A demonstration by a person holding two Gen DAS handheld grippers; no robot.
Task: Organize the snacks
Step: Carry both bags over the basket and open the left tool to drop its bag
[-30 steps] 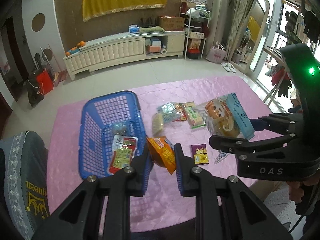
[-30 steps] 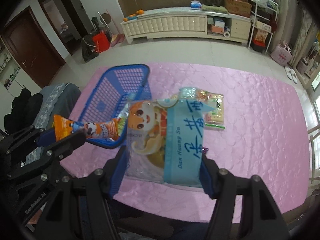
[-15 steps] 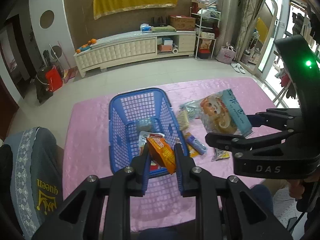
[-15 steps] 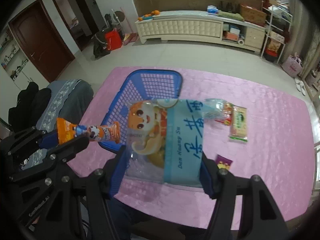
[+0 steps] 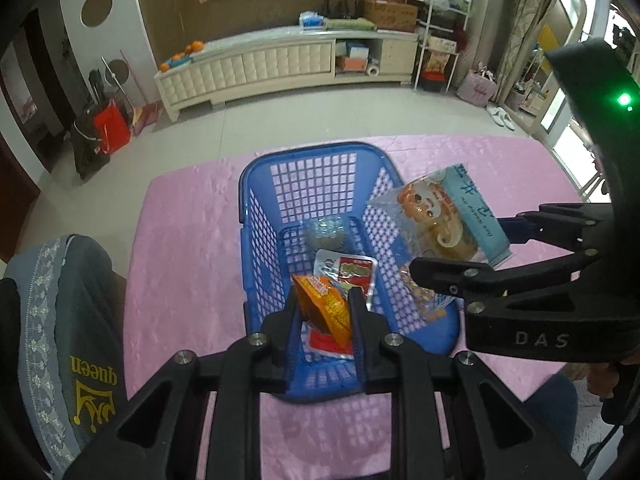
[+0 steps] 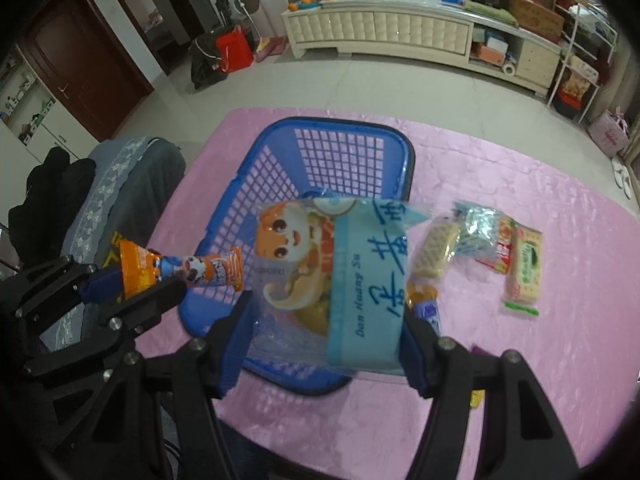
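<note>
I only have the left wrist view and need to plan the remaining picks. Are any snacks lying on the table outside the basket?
Observer: Yes. The right wrist view shows a cluster on the pink tablecloth, right of the blue basket: a pale cracker pack, a silvery-blue bag and a green-label pack.
Operator: Anything closer to the right tool?
Observer: A blue-wrapped snack lies beside its right finger, just outside the basket.
Operator: Is the big cartoon bag gripped on both sides?
Observer: Yes. The right tool has a blue pad against each side edge of the cartoon bag.
</note>
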